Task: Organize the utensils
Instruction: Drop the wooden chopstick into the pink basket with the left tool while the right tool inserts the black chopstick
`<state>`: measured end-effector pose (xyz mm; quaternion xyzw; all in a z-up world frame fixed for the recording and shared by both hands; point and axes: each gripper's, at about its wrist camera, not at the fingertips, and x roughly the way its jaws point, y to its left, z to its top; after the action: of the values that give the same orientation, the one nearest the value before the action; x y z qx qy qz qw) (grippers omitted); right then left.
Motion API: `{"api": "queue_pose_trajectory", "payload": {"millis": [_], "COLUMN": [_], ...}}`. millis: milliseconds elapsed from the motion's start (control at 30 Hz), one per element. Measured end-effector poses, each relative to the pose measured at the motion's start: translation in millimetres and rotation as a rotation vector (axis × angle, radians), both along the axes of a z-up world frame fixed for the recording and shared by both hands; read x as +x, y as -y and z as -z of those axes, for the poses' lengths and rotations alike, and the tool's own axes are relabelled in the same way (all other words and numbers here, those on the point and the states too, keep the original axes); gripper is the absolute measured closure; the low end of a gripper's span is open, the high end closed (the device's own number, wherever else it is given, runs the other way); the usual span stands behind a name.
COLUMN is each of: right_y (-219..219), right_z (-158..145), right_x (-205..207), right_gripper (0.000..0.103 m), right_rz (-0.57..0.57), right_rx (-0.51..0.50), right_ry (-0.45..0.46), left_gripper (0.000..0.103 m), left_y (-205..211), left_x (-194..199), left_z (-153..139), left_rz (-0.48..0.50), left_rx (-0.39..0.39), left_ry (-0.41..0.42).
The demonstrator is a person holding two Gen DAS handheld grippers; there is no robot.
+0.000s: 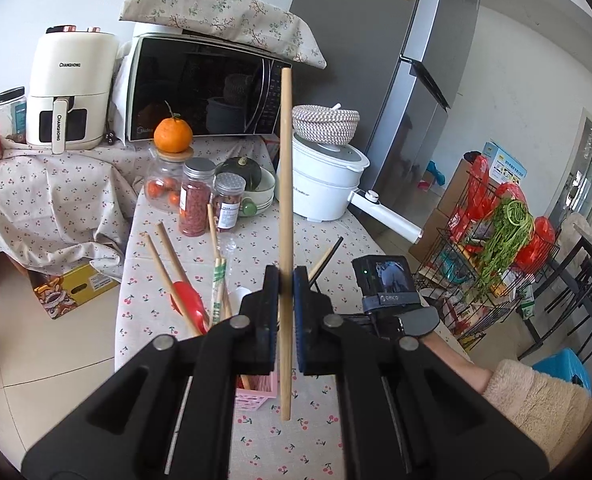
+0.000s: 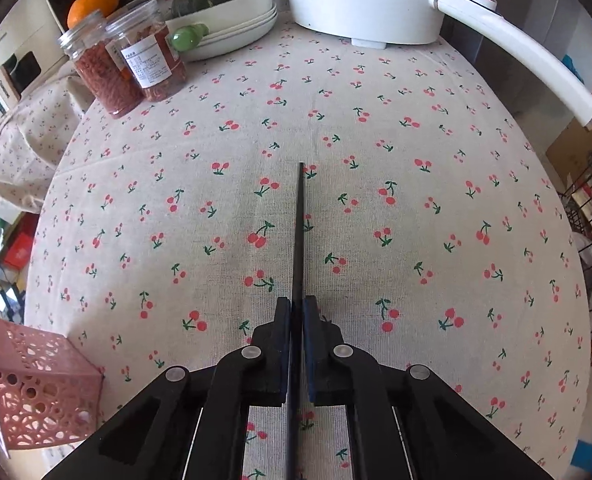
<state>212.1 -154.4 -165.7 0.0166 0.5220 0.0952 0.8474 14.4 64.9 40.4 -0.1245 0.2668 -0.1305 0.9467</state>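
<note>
L hand-held gripper (image 1: 286,280) clamps wooden chopstick (image 1: 285,184) upright; R hand-held gripper (image 2: 297,308) pinches black chopstick (image 2: 299,232) mid-desk (image 2: 416,200).

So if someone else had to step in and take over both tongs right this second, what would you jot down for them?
Left tongs: shut on a wooden chopstick, held upright above the table.
Right tongs: shut on a black chopstick, which lies against the cherry tablecloth.
Pink holder: at the table's near left edge; it already has wooden chopsticks, wrapped chopsticks and a red spoon standing in it.
Left to do: put both held chopsticks into the holder. No other loose utensils are visible.
</note>
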Motion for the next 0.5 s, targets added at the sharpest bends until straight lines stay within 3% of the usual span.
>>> {"api": "queue_pose_trajectory", "payload": {"millis": [200,500], "right_y": [23.1,41.1], "right_z": [-51.6,-106.4], "right_x": [-34.0,-91.1], "right_gripper": [0.097,0.097], "right_rz": [0.016,0.004], "right_rx": [0.134,0.249], "right_ry": [0.183,0.378], "left_gripper": [0.095,0.095], "left_y": [-12.0,-4.9], "left_x": [0.0,14.6], "left_z": [-2.4,23.2], "left_rz": [-0.085,-0.130], "left_rx": [0.007,0.042], "left_ry": [0.102,0.160]}}
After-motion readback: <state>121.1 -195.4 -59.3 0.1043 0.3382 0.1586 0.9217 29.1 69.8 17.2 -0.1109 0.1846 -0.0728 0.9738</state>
